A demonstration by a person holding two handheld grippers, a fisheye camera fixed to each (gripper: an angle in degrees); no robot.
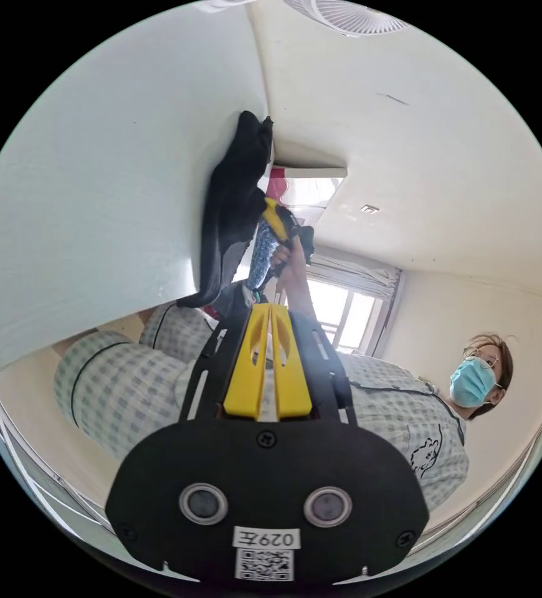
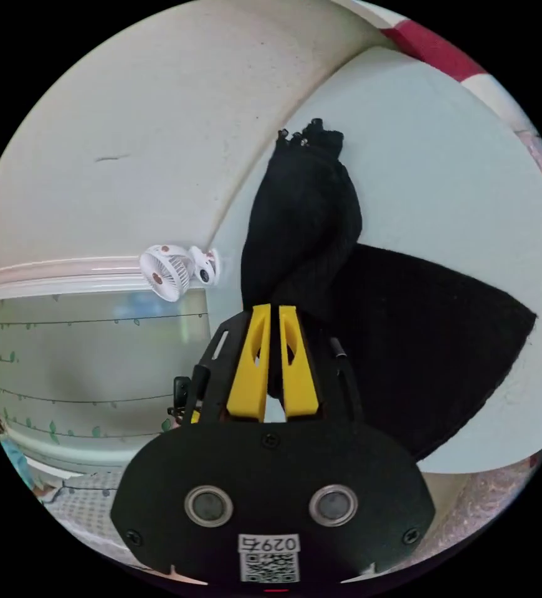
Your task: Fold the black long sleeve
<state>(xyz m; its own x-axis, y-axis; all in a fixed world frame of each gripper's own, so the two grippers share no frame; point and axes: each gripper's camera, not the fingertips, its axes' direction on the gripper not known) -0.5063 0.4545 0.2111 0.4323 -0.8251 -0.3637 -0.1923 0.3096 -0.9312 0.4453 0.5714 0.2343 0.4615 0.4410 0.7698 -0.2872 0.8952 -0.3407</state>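
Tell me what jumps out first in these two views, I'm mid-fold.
The black knit long-sleeve garment dominates the right gripper view: part twists into a bunch running up from the right hand-held gripper, whose yellow jaws pinch it, and part fans out over the pale flat surface. In the left gripper view, the left hand-held gripper is shut, with the person's checked shirt behind.

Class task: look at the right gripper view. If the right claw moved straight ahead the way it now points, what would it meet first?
The black long sleeve. The right claw already seems shut on its bunched cloth, which rises straight ahead of the tips. Beyond it lies the pale surface, though depth is hard to judge.
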